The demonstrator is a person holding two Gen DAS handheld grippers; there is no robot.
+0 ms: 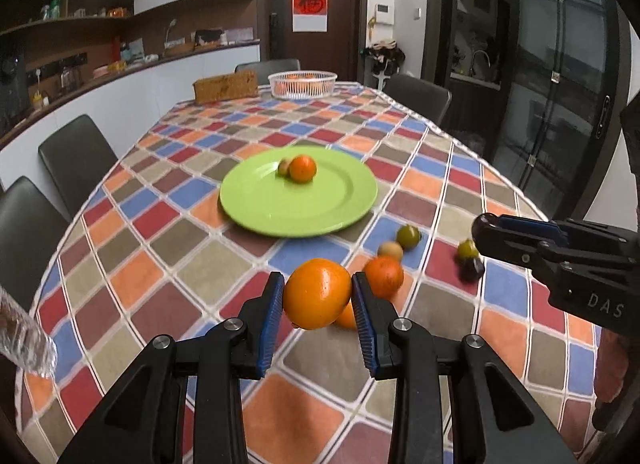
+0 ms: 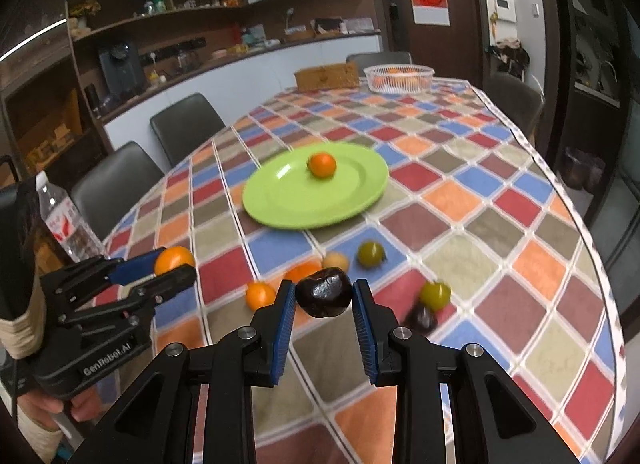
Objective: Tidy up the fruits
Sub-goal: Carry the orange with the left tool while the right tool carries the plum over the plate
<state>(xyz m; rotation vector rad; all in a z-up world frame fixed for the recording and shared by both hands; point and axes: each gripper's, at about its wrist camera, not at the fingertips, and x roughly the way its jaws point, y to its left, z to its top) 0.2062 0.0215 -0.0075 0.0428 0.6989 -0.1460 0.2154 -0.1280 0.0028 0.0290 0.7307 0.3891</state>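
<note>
- Checked tablecloth (image 1: pixel 192 264): matte diamond patches in red, blue, orange and grey with white seams, filling the middle of both views.
- Left gripper (image 1: pixel 318 296): ribbed blue pads clamped on a glossy round orange (image 1: pixel 316 292), low centre of the left view.
- Right gripper (image 2: pixel 323 296): same ribbed pads clamped on a shiny dark plum (image 2: pixel 323 292), low centre of the right view.
- Green plate (image 1: pixel 280 204): smooth, round and shallow, mid-frame, bearing a small orange (image 1: pixel 303 168) with a blurred tan fruit touching it.
- Loose fruit right of centre on the cloth: tangerine (image 1: pixel 384 277), tan fruit (image 1: pixel 390 251), two green fruits (image 1: pixel 408 235).
- White mesh basket (image 1: pixel 302 84): top centre, holding orange fruit.
- Clear plastic bottle (image 2: pixel 66 220): left edge.
</note>
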